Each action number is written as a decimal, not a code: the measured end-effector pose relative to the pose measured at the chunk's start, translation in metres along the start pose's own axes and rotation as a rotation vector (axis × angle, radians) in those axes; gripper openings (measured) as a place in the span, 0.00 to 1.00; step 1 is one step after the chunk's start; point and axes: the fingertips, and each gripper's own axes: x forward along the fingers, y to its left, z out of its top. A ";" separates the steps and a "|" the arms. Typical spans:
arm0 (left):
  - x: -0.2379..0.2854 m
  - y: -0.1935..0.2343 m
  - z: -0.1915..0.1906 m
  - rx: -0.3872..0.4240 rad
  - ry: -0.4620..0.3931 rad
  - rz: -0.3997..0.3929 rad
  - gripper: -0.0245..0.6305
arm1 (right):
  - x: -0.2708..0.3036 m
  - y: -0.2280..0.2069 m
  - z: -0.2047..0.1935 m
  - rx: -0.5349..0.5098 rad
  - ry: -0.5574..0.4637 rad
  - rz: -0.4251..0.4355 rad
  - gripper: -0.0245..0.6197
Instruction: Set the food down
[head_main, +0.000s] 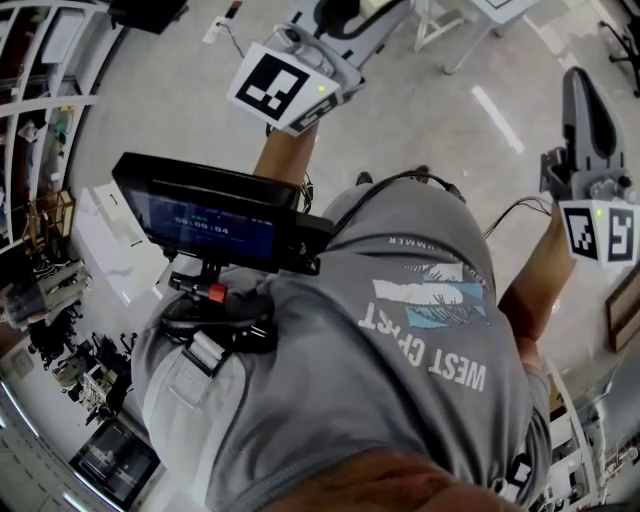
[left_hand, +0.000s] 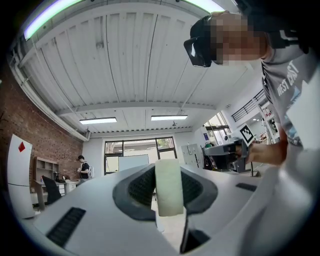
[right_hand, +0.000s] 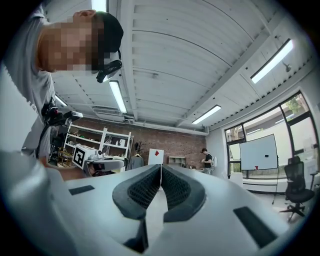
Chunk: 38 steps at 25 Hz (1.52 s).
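Pale cream food block (left_hand: 169, 192), upright | L gripper (left_hand: 169, 172) clamped on it | R gripper (right_hand: 161, 186) pinched together, empty

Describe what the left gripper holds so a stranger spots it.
Left gripper view: under the white ribbed ceiling, the grey left gripper fills the bottom. Clamped upright between its dark ribbed pads is a pale food piece, smooth and cream where everything around it is grey.

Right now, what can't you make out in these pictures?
- The pale piece in the left gripper: the left gripper view shows it only edge-on between the pads, so what food it is stays unclear.
- Set-down spot: none shows nearby; the torso fills the head view.
- The distant person, left gripper view: too small for detail.
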 end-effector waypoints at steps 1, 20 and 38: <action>0.009 0.001 -0.006 0.002 0.002 0.008 0.19 | 0.002 -0.009 -0.005 -0.001 0.000 0.009 0.05; 0.093 0.022 -0.051 0.026 0.067 0.033 0.19 | 0.031 -0.095 -0.029 0.004 0.026 0.038 0.05; 0.080 0.156 -0.075 -0.044 0.059 -0.012 0.19 | 0.156 -0.065 -0.036 -0.017 0.074 -0.010 0.05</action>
